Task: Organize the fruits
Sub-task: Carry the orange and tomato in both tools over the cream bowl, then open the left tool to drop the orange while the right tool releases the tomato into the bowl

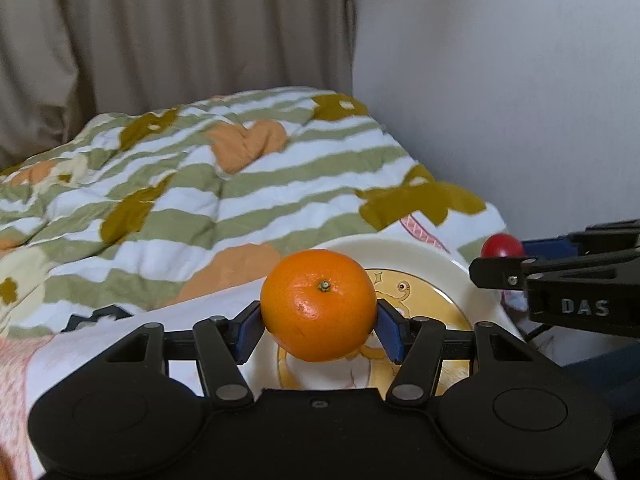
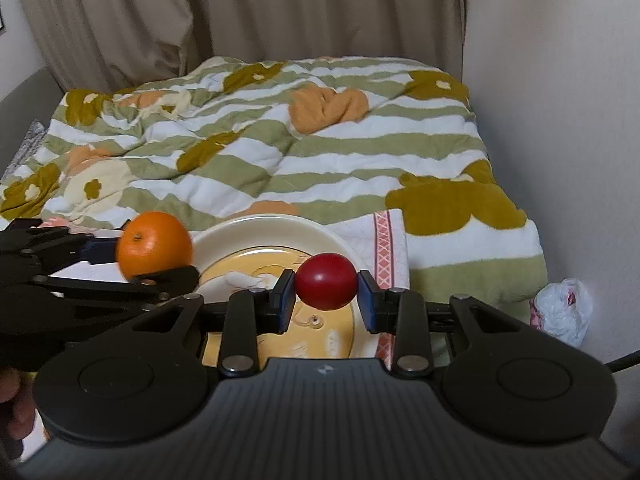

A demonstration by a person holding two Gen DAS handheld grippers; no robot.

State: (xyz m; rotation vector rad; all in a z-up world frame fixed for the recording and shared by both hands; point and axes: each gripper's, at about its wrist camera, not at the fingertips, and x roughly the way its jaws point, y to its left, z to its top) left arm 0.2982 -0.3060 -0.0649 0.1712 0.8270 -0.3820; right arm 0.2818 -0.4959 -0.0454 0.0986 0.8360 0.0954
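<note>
2 fruits hang over 1 plate as I carry them in: my left gripper is clamped on an orange, its blue pads pressed to the fruit's sides, and my right gripper is clamped on a small red fruit, perhaps a plum or a tomato. Both fruits are clear of the cream plate with the yellow cartoon centre, which sits on a white cloth at the near edge of a bed covered by a striped quilt.

I judge the step in hand to be delivery, with neither fruit set down yet. My next move calls for lowering each gripper until its fruit rests on the plate's flat middle, then spreading the jaws gently. Both fruits are round and could roll toward the rim or onto the cloth. With the 2 grippers close together, I should place 1 fruit at a time.

My left wrist view shows the orange's stem end facing the camera and the right gripper reaching in from the right, the red fruit half hidden behind its finger. My right wrist view alone shows the whole plate rim, the full width of the bed, a white plastic bag by the wall, and part of a hand at the lower left.
</note>
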